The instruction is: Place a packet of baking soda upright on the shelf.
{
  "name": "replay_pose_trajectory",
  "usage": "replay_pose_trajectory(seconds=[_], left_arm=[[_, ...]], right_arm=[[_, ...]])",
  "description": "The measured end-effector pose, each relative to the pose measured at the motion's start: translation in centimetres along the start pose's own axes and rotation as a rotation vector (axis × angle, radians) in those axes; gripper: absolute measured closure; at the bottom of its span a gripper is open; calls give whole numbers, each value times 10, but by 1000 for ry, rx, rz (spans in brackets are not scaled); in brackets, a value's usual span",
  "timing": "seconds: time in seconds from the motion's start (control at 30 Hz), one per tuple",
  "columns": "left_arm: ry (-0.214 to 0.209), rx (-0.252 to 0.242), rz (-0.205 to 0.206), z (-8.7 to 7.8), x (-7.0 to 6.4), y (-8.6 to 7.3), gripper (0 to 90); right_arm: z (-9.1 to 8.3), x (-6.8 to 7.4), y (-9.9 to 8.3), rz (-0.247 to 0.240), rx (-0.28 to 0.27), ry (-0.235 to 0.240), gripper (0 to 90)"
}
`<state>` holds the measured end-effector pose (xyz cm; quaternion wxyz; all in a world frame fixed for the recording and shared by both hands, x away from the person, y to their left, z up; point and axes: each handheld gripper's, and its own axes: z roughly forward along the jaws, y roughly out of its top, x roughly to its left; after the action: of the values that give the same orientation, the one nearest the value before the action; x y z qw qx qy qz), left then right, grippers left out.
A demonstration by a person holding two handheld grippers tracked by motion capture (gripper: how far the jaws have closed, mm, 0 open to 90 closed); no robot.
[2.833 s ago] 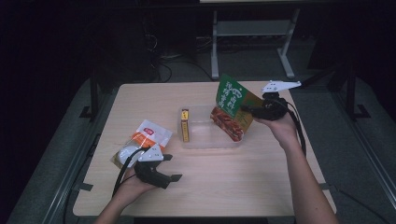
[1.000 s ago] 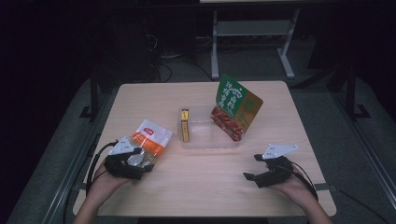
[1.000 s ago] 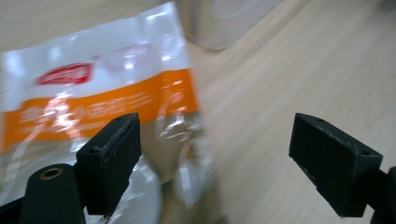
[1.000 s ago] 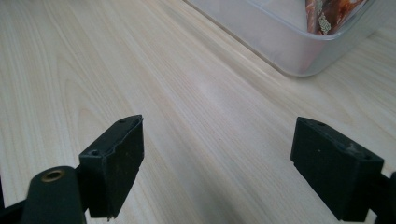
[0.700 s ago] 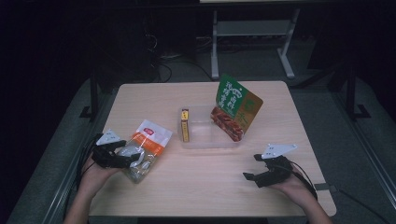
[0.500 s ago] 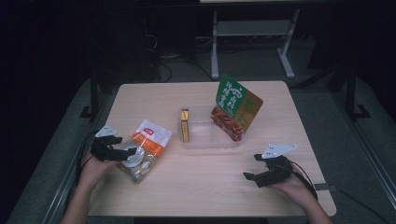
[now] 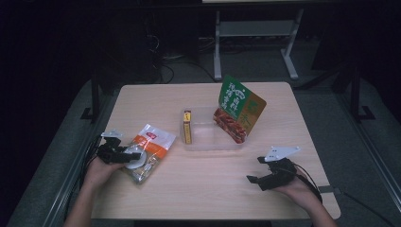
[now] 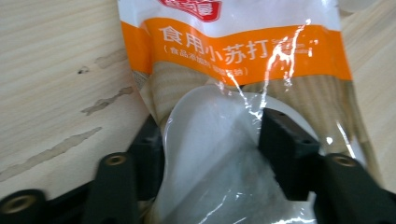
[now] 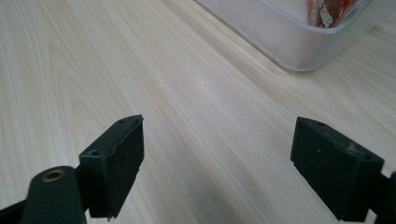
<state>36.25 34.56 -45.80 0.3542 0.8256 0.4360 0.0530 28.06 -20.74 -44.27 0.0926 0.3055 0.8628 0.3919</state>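
Since a moment ago the left gripper (image 7: 128,156) has slid in from the table's left edge onto the clear pouch (image 7: 150,151), while the right gripper (image 7: 257,178) has stayed put near the front right of the table (image 7: 198,189). Up close, the left gripper (image 8: 212,140) has its two black jaws on either side of the pouch (image 8: 224,60), one pressed at the left edge of the white powder bulge and the other against its right side, so it is clamped on the pouch, which lies flat on the wood. An orange band with white characters runs across the pouch just beyond the jaws, and a red mark sits at its far end. On the other side, the right gripper (image 9: 217,163) hangs low over bare wood with its jaws wide apart and nothing between them; a hand holds it from below, with a grey plate on top. Farther in, at the middle of the table, stands a clear plastic tub (image 7: 208,142), whose near corner (image 9: 289,42) shows ahead of the right gripper. Inside the tub a narrow yellow box (image 7: 187,126) stands on edge against the left wall, and a green snack bag (image 7: 239,111) leans tilted at the right end, its top rising above the rim. The pouch lies just left of the tub, apart from it. Beyond the table the floor is dark, with a metal frame (image 7: 255,42) and some cables.
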Motion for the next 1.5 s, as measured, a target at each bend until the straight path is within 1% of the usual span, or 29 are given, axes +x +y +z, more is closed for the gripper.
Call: replay_pose_trajectory(seconds=[0.03,0.07,0.1,0.17,0.2,0.23,0.27,0.33,0.37,0.4,0.47,0.57,0.6,0.77,0.83,0.87,0.9,0.97,1.07,1.13,1.23,1.3,1.33,1.37,1.4,1.43,1.5], left_arm=[[-9,-3,-10,0,0,0,511],[-26,1,-15,0,1,0,552],[-38,2,-12,-1,1,-1,612],[-47,-4,1,-2,1,-1,715],[-44,-15,-4,-3,1,-2,761],[-51,-25,-4,-4,0,-3,812],[-56,-27,3,-6,0,-4,828],[-66,-50,-4,-8,-1,-4,861],[-64,-57,11,-10,-1,-4,868],[-64,-71,4,-12,-4,-4,870],[-68,-104,7,-19,-8,-3,874],[-50,-140,27,-30,-16,-2,877],[-49,-164,29,-35,-19,-2,878],[-37,-233,56,-53,-29,0,880],[-39,-261,61,-60,-33,0,880],[-39,-267,67,-63,-35,1,880],[-39,-272,71,-66,-37,1,881],[-35,-290,80,-71,-40,2,882],[-34,-310,97,-77,-45,4,883],[-45,-325,100,-80,-49,6,884],[-60,-339,117,-84,-55,9,884],[-79,-352,126,-87,-59,11,884],[-90,-356,134,-88,-61,12,884],[-99,-363,141,-89,-64,13,884],[-107,-366,147,-91,-67,15,884],[-116,-370,152,-91,-70,16,884],[-136,-380,164,-91,-76,19,884]], right_arm=[[0,0,0,-2,-1,0,169],[0,0,0,-2,-2,-1,170],[0,0,0,-2,-2,-1,170],[0,0,0,2,1,1,171],[0,-1,0,6,4,2,172],[0,-1,-1,5,5,4,176],[0,-1,0,8,5,10,190],[0,-1,0,11,6,20,206],[0,-1,0,9,6,23,209],[1,-1,0,8,6,27,209],[2,-2,0,8,12,38,209],[3,-2,0,9,12,42,212],[3,-2,0,7,10,45,215],[0,-1,2,19,-5,47,217],[0,-2,2,23,-12,53,217],[0,-2,2,19,-12,55,218],[1,-1,2,28,-11,56,218],[1,0,2,17,-14,60,218],[2,1,4,18,-19,68,222],[2,2,4,20,-19,70,223],[1,1,6,24,-37,68,224],[1,1,7,32,-47,73,227],[2,1,8,27,-54,77,227],[2,2,9,34,-56,81,227],[3,2,10,31,-67,86,229],[3,3,11,36,-65,94,229],[5,4,14,29,-75,106,231]])
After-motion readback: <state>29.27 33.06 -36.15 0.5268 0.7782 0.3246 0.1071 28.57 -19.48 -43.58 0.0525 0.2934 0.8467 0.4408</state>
